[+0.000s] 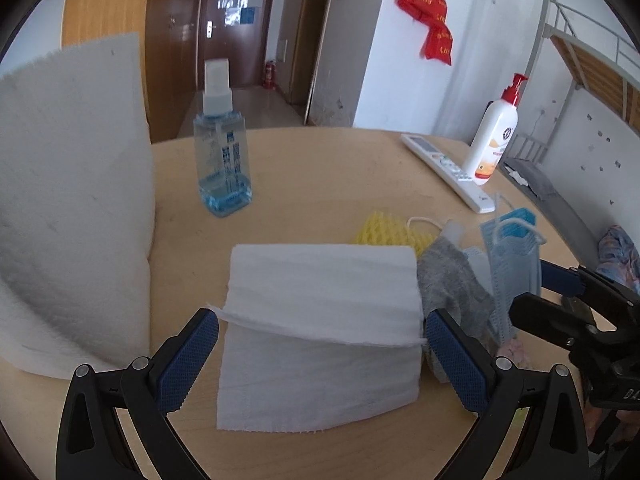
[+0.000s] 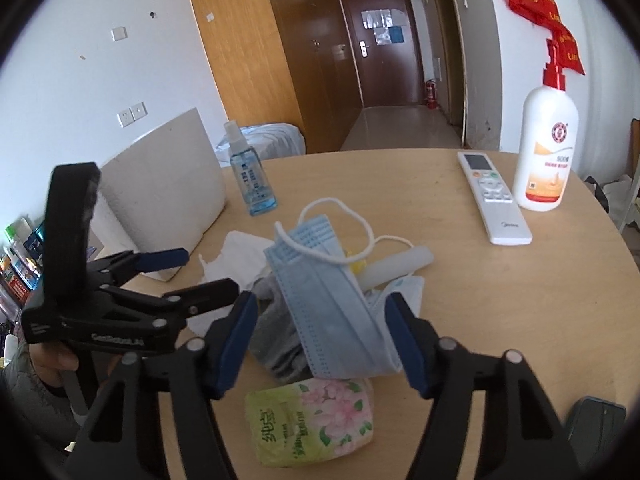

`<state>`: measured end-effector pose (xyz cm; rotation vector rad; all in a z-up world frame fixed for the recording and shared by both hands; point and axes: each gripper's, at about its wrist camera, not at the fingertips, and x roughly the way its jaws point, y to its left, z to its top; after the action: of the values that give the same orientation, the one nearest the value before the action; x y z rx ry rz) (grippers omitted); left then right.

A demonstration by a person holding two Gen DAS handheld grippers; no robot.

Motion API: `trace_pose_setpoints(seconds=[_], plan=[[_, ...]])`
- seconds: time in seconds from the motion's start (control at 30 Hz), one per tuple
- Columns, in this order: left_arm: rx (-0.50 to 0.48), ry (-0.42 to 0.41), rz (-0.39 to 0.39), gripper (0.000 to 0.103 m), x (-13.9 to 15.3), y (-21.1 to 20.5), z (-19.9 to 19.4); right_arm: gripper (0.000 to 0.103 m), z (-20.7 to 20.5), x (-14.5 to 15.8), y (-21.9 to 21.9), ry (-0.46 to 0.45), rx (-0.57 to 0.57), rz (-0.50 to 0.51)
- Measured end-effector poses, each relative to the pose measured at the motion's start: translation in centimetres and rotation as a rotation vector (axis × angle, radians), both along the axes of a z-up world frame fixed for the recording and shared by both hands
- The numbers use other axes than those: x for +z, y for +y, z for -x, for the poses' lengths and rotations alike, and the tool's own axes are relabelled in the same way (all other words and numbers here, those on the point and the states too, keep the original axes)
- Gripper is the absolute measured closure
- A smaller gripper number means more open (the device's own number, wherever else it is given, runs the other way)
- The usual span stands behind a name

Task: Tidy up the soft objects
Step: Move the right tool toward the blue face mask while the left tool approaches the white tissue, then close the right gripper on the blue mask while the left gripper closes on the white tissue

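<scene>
Soft, even daylight, faint shadows, slight blur throughout, and strong fisheye bending with dark vignetted corners.

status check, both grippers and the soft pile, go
Left gripper open, straddling folded white tissue. Right gripper open around blue face mask, pads not pressing. Grey sock crowds underneath.

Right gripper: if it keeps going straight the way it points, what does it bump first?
Probably the blue face mask, lying between the open right gripper fingers, atop the grey sock.
</scene>
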<state>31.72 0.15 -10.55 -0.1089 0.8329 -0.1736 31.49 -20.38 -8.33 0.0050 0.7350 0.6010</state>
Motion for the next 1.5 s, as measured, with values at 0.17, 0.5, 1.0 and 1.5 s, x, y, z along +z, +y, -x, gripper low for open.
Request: trace_pose_setpoints(seconds=[0.17,0.5,1.0,1.5], plan=[[-0.006,0.023,0.003,0.0,-0.6,0.2,-0.4,0.035,-0.4,-0.5,-0.1,0.015,-0.021,0.022],[-0.032,0.054,-0.003,0.033,-1.6,-0.3,-0.8,0.046,-0.1,-0.8,0.4,0.012,0.016,0.048],[-0.003,0.03,0.05,0.052,-0.8,0.6,-0.4,0.078,0.0,-1.4,0.5,0.04,0.03,0.038],[0.105,0.044,0.118,0.043,-0.4,1.8,-1.0,0.078,-0.1,-1.5,0.4,0.025,0.043,0.026]])
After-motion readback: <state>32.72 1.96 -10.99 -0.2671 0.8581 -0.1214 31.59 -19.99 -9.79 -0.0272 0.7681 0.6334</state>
